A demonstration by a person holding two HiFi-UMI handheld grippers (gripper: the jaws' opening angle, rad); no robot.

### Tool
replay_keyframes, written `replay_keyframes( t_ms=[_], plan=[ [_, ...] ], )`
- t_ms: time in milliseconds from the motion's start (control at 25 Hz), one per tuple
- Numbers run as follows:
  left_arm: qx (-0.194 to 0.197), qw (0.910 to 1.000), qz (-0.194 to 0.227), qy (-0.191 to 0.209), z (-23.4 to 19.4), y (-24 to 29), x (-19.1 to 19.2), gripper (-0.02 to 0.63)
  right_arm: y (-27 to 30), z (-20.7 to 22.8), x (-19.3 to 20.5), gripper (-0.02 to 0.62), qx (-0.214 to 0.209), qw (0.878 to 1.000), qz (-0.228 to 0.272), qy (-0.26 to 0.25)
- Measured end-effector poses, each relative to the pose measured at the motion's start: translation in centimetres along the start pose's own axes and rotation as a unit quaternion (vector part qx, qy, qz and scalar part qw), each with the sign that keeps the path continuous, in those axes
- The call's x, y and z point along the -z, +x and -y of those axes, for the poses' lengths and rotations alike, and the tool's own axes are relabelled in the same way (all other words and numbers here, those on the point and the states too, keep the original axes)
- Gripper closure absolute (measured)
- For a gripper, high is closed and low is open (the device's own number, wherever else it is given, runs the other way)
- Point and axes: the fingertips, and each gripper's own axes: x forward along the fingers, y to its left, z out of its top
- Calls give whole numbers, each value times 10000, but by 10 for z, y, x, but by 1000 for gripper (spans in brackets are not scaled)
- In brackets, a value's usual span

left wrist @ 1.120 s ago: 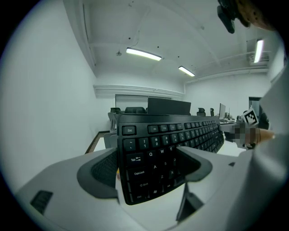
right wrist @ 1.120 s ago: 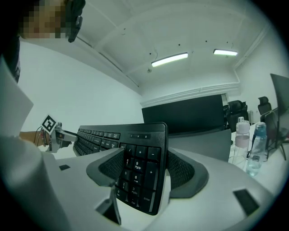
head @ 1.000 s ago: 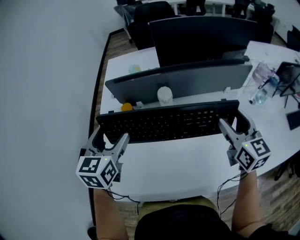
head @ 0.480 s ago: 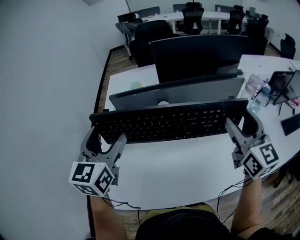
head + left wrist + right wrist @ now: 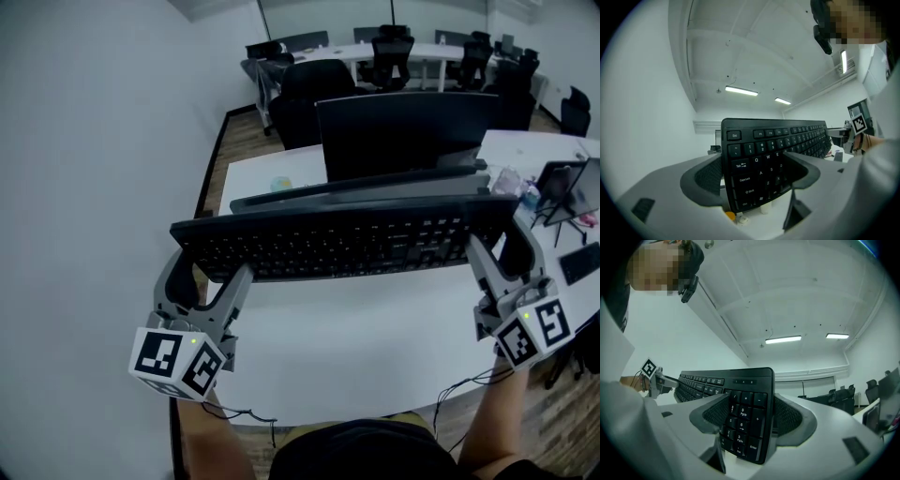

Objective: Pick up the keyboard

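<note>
Step in hand: lift. The long black plastic keyboard [image 5: 337, 246] hangs above the white desk [image 5: 356, 328], parallel to its near edge and apparently clear of the top. The left gripper [image 5: 208, 277] is clamped across the Esc and Tab end, one jaw on the key face and one on the underside. The right gripper [image 5: 502, 253] is clamped the same way across the number-pad end. Judgement: the pick-up is essentially achieved. The next move calls for equal raising at both ends and steady grip pressure, since uneven motion could twist the board or let an end slip. Surface: the desk centre is bare. A grey raised shelf [image 5: 356, 192] and a black flat monitor [image 5: 412, 127] stand toward the far edge, with small unidentifiable items at the right edge. Room: a white wall [image 5: 84, 141] on the left, wood flooring [image 5: 239, 141], black office chairs [image 5: 309, 80] beyond, and strip ceiling lights [image 5: 740, 91] overhead.
</note>
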Motion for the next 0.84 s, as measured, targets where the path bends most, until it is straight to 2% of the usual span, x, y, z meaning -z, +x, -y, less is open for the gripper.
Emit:
replay_keyframes(
  t_ms=[840],
  plan=[
    [-29, 10000, 33, -22, -5, -3, -2, 204, 0, -7, -2, 285, 24, 10000, 53, -25]
  ],
)
